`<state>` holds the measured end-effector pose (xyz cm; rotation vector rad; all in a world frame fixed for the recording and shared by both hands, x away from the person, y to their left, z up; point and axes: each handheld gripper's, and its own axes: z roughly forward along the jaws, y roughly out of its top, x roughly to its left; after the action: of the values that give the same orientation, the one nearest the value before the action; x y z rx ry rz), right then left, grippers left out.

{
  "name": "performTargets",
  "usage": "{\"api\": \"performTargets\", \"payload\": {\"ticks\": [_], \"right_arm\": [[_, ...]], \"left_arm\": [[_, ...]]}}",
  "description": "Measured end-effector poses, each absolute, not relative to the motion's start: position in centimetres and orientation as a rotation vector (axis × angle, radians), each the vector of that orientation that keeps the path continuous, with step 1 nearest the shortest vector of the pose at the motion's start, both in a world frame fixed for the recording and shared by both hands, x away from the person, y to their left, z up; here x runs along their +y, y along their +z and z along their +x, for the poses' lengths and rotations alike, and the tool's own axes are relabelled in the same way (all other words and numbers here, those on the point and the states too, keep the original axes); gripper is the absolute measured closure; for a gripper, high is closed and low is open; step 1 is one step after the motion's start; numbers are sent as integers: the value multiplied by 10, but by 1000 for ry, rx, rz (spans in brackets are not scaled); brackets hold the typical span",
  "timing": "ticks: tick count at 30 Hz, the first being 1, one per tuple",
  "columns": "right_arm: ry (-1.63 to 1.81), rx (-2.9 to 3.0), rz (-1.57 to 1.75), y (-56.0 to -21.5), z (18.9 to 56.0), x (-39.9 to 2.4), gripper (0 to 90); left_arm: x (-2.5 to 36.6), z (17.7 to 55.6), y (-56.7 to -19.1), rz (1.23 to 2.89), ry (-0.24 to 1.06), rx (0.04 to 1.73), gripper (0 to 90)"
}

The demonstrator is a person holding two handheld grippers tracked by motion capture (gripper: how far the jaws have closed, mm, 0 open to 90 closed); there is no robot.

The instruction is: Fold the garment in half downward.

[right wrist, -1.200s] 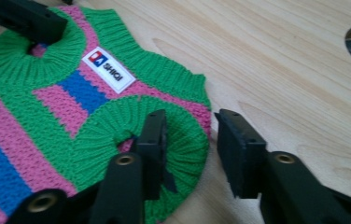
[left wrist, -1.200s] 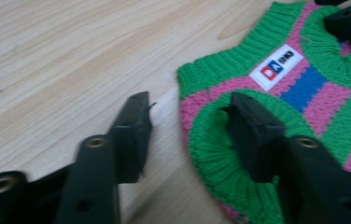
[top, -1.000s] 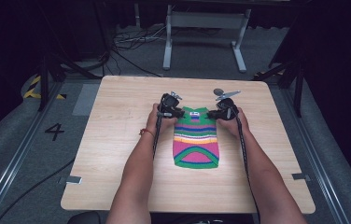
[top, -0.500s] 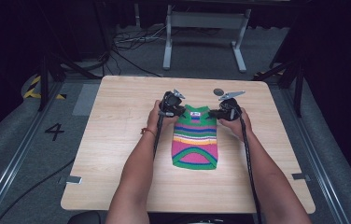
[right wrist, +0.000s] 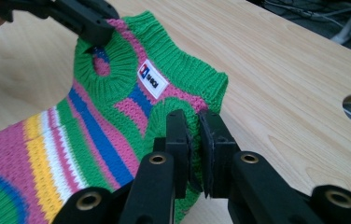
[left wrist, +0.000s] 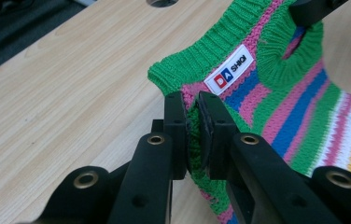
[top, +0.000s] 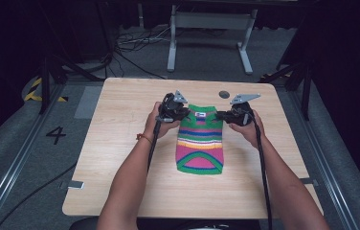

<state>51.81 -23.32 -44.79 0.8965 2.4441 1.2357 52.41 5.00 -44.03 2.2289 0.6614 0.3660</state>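
Left gripper (left wrist: 191, 133): clenched on knit sweater (top: 200, 139), its 10 o'clock corner.
Right gripper (right wrist: 195, 140): clenched on its 2 o'clock corner.

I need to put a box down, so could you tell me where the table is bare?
Bare: the table left of the left arm, the near strip below the sweater, and the right edge. Crowded: the far middle, where both grippers pinch the sweater's collar corners beside the hole.
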Motion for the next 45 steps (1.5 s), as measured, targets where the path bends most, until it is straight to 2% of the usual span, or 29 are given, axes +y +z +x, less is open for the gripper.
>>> {"api": "performTargets", "payload": {"ticks": [15, 28, 40, 45], "right_arm": [[1308, 2489, 715, -437, 477, -237, 816], [1288, 2553, 590, -440, 437, -241, 819], [1238, 2659, 494, -456, 403, -241, 803], [1196, 2705, 480, -466, 389, -244, 779]], "left_arm": [[63, 479, -432, 2233, 371, 479, 828], [72, 442, -443, 2266, 328, 377, 822], [72, 408, -459, 2355, 360, 301, 781], [73, 390, -466, 2410, 320, 272, 745]]}}
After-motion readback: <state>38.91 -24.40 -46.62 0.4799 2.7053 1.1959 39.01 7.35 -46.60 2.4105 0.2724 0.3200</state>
